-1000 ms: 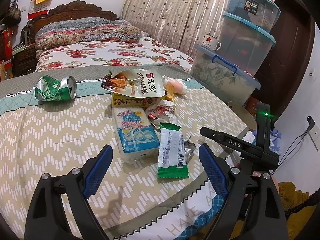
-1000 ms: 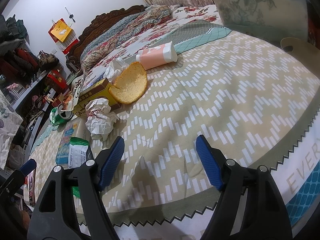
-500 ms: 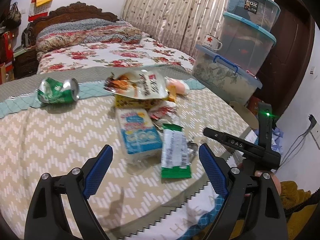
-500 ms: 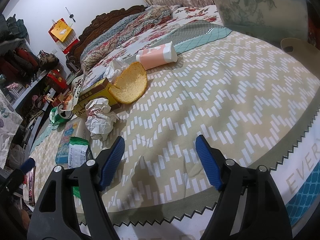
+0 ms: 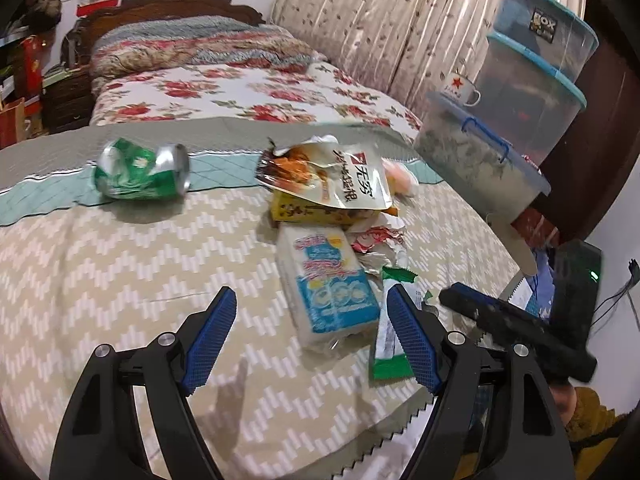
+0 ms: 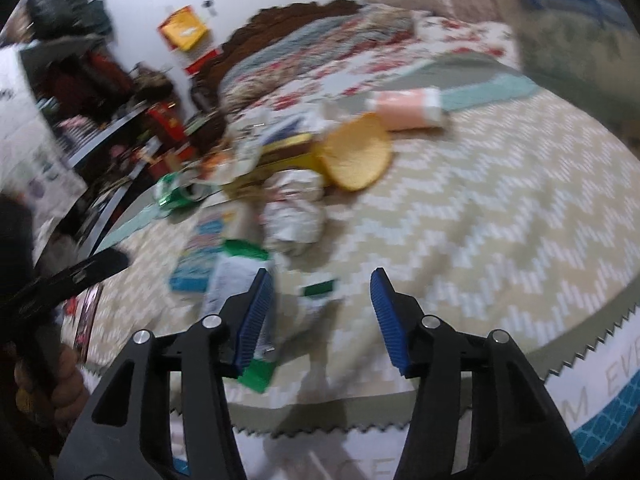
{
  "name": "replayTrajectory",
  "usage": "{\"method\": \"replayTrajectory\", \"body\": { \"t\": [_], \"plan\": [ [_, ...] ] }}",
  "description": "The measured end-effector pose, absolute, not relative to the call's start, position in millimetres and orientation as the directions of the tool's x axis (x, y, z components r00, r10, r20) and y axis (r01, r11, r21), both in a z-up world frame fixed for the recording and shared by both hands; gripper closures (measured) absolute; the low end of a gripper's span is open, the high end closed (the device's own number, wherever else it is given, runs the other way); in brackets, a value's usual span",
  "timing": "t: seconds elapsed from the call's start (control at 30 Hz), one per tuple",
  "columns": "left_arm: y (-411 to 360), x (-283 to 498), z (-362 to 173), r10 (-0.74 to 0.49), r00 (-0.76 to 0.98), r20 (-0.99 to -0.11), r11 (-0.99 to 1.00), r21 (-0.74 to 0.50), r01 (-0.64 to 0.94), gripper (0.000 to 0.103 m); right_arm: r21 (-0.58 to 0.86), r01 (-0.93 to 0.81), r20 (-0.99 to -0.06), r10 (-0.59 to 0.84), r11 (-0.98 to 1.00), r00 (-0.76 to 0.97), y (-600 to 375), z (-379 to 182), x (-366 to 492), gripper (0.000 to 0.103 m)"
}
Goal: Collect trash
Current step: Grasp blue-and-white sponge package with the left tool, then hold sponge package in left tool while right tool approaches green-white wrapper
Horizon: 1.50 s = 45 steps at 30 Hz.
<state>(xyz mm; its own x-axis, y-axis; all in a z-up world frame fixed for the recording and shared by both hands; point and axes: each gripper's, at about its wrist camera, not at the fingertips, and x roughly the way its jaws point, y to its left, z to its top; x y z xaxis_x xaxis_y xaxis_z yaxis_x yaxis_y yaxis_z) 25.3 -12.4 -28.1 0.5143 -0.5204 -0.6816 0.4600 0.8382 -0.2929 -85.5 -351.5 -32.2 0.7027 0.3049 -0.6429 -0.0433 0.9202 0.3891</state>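
We work over a desk (image 5: 100, 272) under a zigzag cloth, a bed (image 5: 224, 92) behind. Our left tongs (image 5: 310, 334) and right tongs (image 6: 318, 312) are both closing, gripping nothing. The green-ended wrapper (image 6: 240, 280) lies by the right tongs; beyond sit a blue pack (image 5: 328, 280), crumpled paper (image 6: 294, 216) and a green can (image 5: 140, 170).

Both fisheye views are evenly lit indoors; edges are bent and darkened, and the right view is heavily motion-blurred.
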Motion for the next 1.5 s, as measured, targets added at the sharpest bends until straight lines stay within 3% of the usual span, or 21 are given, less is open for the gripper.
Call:
{"method": "replayTrajectory", "body": {
  "t": [0.03, 0.07, 0.27, 0.3, 0.33, 0.37, 0.4, 0.47, 0.57, 0.77, 0.83, 0.9, 1.0, 1.03, 1.07, 1.1, 1.13, 1.5],
  "plan": [
    [-15.8, 29.9, -30.0, -0.515, 0.509, -0.689, 0.841, -0.291, 0.457, 0.03, 0.381, -0.061, -0.642, 0.312, 0.922, 0.7, -346.7, -31.5, -84.4, 0.029],
    [-19.9, 33.1, -31.4, -0.512, 0.503, -0.696, 0.842, -0.29, 0.456, 0.03, 0.368, -0.093, -0.644, 0.326, 0.925, 0.692, -336.8, -31.4, -82.7, 0.026],
    [-39.7, 49.4, -33.6, -0.49, 0.49, -0.721, 0.85, -0.27, 0.453, 0.028, 0.284, -0.216, -0.724, 0.356, 0.934, 0.59, -292.3, -51.8, -71.3, 0.022],
    [-44.0, 51.0, -33.8, -0.486, 0.49, -0.724, 0.851, -0.265, 0.453, 0.025, 0.229, -0.233, -0.723, 0.325, 0.945, 0.61, -285.6, -51.4, -72.8, 0.024],
    [-47.6, 52.6, -34.0, -0.481, 0.49, -0.727, 0.853, -0.26, 0.453, 0.021, 0.201, -0.245, -0.731, 0.312, 0.949, 0.607, -281.7, -52.2, -72.9, 0.034],
    [-53.2, 54.2, -34.3, -0.476, 0.492, -0.729, 0.854, -0.25, 0.456, 0.021, 0.142, -0.245, -0.735, 0.268, 0.959, 0.623, -278.6, -52.2, -74.0, 0.059],
    [-57.3, 55.2, -34.2, -0.473, 0.491, -0.731, 0.854, -0.245, 0.459, 0.021, 0.089, -0.234, -0.738, 0.222, 0.968, 0.637, -278.8, -52.5, -74.4, 0.066],
    [-67.4, 58.0, -35.9, -0.469, 0.486, -0.737, 0.852, -0.232, 0.469, 0.019, 0.114, -0.218, -0.732, 0.23, 0.969, 0.641, -290.0, -51.6, -73.6, 0.079],
    [-80.6, 63.0, -41.9, -0.459, 0.474, -0.752, 0.854, -0.225, 0.47, 0.018, 0.089, -0.116, -0.713, 0.145, 0.989, 0.686, -315.9, -47.4, -72.1, 0.085],
    [-99.1, 66.8, -60.7, -0.381, 0.473, -0.795, 0.881, -0.156, 0.447, 0.017, 0.115, 0.023, -0.69, 0.063, 0.993, 0.721, -366.7, -40.7, -66.3, 0.086],
    [-101.3, 65.1, -66.2, -0.365, 0.47, -0.804, 0.885, -0.143, 0.442, 0.026, 0.127, 0.025, -0.69, 0.07, 0.992, 0.72, -371.5, -40.9, -65.2, 0.086],
    [-100.9, 64.3, -72.4, -0.338, 0.471, -0.815, 0.89, -0.115, 0.441, 0.039, 0.132, 0.017, -0.692, 0.08, 0.991, 0.717, -372.0, -42.5, -62.5, 0.085],
    [-91.4, 60.2, -71.6, -0.354, 0.475, -0.806, 0.887, -0.127, 0.444, 0.041, 0.16, 0.01, -0.69, 0.105, 0.987, 0.716, -371.6, -46.9, -65.5, 0.081],
    [-86.8, 58.6, -71.3, -0.352, 0.475, -0.806, 0.888, -0.128, 0.441, 0.041, 0.178, 0.01, -0.69, 0.118, 0.984, 0.714, -371.0, -48.3, -65.4, 0.068],
    [-82.7, 56.4, -70.7, -0.353, 0.474, -0.807, 0.89, -0.133, 0.437, 0.041, 0.218, 0.016, -0.686, 0.142, 0.976, 0.714, -375.5, -48.9, -63.5, 0.042],
    [-79.0, 54.2, -70.1, -0.357, 0.472, -0.806, 0.889, -0.139, 0.435, 0.041, 0.243, 0.023, -0.675, 0.152, 0.97, 0.722, -374.4, -47.7, -71.8, 0.031],
    [-74.1, 51.5, -69.6, -0.362, 0.47, -0.805, 0.889, -0.147, 0.434, 0.041, 0.263, 0.031, -0.657, 0.155, 0.964, 0.738, -372.9, -46.3, -80.0, 0.027],
    [-38.1, 21.1, -69.8, -0.384, 0.487, -0.784, 0.89, -0.174, 0.421, 0.038, 0.295, 0.056, -0.583, 0.133, 0.954, 0.801, -376.4, -35.0, -90.4, 0.027]
  ]
}}
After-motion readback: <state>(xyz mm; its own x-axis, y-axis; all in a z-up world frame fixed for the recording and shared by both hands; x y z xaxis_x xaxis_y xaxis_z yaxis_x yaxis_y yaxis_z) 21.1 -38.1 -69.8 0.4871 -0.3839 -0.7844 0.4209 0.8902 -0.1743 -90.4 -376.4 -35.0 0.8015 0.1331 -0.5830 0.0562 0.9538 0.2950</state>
